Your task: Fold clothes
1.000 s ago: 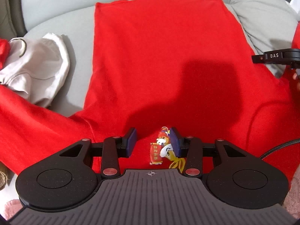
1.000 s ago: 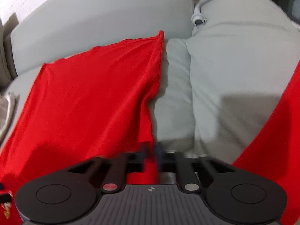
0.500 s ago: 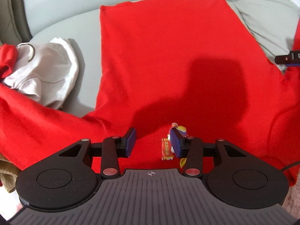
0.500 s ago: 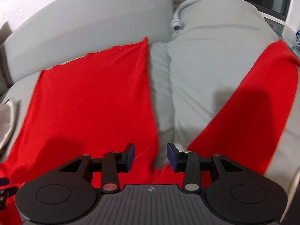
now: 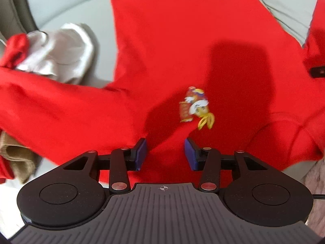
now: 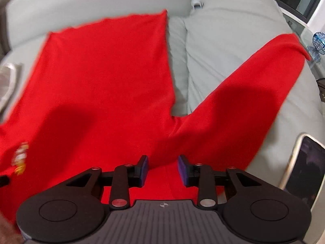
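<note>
Across the grey sofa (image 5: 67, 4), spread flat: red long-sleeved top (image 5: 182, 46), sleeves reaching toward nine and two o'clock. Left gripper (image 5: 165, 154): jaws parted, empty, now clear of the cartoon badge (image 5: 196, 106) at twelve. Right gripper (image 6: 163, 170): earlier pinching the side seam, now spread, fabric released. Smoothing done; sleeve folding probably next.

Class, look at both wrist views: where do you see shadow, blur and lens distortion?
Left wrist view: a dark shadow falls across the red shirt, its cartoon patch is slightly smeared, and straight edges bow at the frame's sides. Right wrist view: a shadow lies on the spread sleeve, the shirt's edges are soft with motion blur, and the corners go black.
</note>
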